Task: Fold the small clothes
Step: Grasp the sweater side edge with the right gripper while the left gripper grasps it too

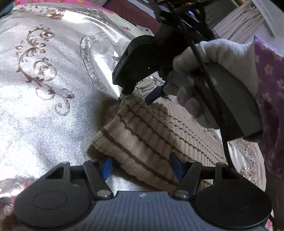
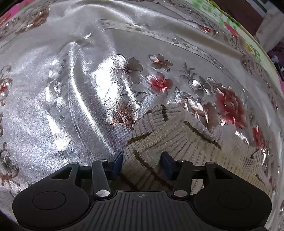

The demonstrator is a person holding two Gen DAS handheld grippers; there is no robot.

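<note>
Mid-fold, I judge; not finished. Landmark: the cream knit garment [image 1: 152, 128] with thin brown stripes, lying on the tabletop [image 1: 49, 110].

Done so far, as far as I can see: one edge of the garment is lifted and doubled over itself, bunched at the end away from my left tongs [image 1: 142, 167]. Left to do: lay that flap flat, square it, let go. Whether more clothes wait, I can't tell.

Surface under the garment: shiny silver embossed cloth, scrollwork and pink-red flowers [image 2: 229, 106], wrinkled beyond the garment. A pink floral cover [image 1: 42, 2] shows past the tabletop's far edge; a white curtain [image 1: 248, 16] further back.

Left tongs: spread, fabric edge between the blue pads, near end of the garment. Can't tell if they actually press it.

Right tongs [image 2: 144, 164]: straddling a raised fold at the garment's far end, pads close against the knit; pinch looks likely, not certain. A white-gloved hand [image 1: 200, 78] holds them, purple flowered sleeve [image 1: 269, 85] behind.
</note>
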